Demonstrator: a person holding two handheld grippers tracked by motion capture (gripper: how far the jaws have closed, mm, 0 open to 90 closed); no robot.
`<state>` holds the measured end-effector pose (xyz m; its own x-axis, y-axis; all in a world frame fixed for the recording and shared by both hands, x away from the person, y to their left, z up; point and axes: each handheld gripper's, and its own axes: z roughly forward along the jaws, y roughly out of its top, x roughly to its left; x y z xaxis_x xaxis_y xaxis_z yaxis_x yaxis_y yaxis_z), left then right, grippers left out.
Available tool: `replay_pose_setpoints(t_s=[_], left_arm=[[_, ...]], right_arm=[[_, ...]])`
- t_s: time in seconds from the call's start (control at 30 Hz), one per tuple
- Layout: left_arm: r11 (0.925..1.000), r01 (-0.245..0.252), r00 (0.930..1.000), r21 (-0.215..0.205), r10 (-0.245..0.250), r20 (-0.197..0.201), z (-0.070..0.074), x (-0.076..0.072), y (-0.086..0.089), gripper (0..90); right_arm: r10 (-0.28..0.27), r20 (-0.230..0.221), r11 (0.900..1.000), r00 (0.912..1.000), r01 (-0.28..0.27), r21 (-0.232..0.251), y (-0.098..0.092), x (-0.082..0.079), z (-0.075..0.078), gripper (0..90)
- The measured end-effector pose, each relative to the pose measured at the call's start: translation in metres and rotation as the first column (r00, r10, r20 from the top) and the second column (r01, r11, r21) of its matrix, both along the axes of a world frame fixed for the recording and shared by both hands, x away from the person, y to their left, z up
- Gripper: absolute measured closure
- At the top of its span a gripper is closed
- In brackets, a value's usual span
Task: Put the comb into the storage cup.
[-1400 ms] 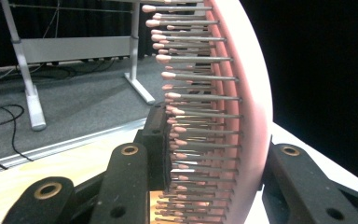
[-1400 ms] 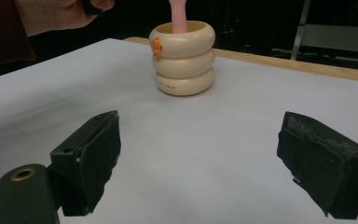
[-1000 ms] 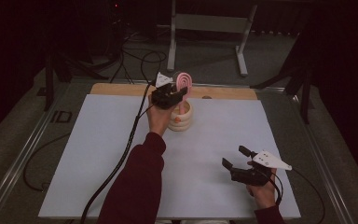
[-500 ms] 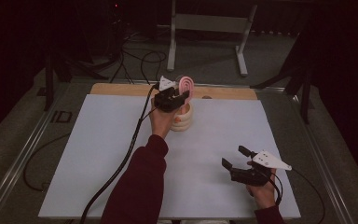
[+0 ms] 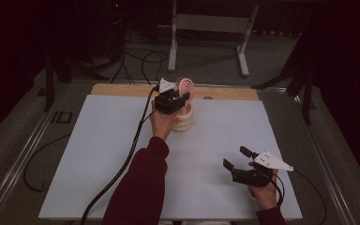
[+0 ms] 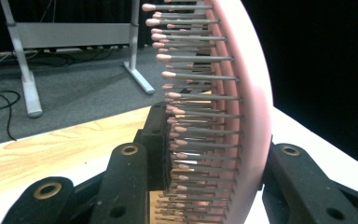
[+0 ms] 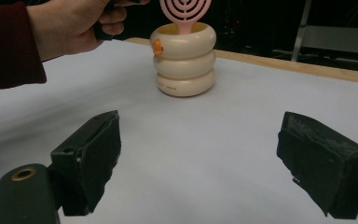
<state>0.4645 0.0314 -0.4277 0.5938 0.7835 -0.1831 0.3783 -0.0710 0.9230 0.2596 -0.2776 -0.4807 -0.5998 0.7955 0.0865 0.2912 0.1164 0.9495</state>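
A pink hairbrush stands upright with its handle down in a cream ringed holder at the table's far middle. My left gripper is shut on the brush head. In the left gripper view its jaws clamp the pink back and the bristle side of the brush. My right gripper rests open at the near right of the white table, with nothing between its jaws. The right gripper view looks past its own gripper to the holder, the brush and the left hand.
A wooden strip runs along the table's far edge. Beyond it a grey metal stand and cables lie on the floor. The left gripper's cable trails over the white sheet toward the near edge.
The left gripper and the brush have shifted very slightly right and down toward the holder. The right gripper has stayed put.
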Motion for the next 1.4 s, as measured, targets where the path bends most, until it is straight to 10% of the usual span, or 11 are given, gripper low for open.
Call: replay_pose_setpoints(t_s=[1.4], left_arm=[[0.9938,-0.108,0.9887,0.028,0.11,-0.102,-0.013,0.009,0.035,48.3]], right_arm=[[0.003,-0.002,1.0,1.0,-0.003,-0.002,0.002,0.0,0.0,13.6]])
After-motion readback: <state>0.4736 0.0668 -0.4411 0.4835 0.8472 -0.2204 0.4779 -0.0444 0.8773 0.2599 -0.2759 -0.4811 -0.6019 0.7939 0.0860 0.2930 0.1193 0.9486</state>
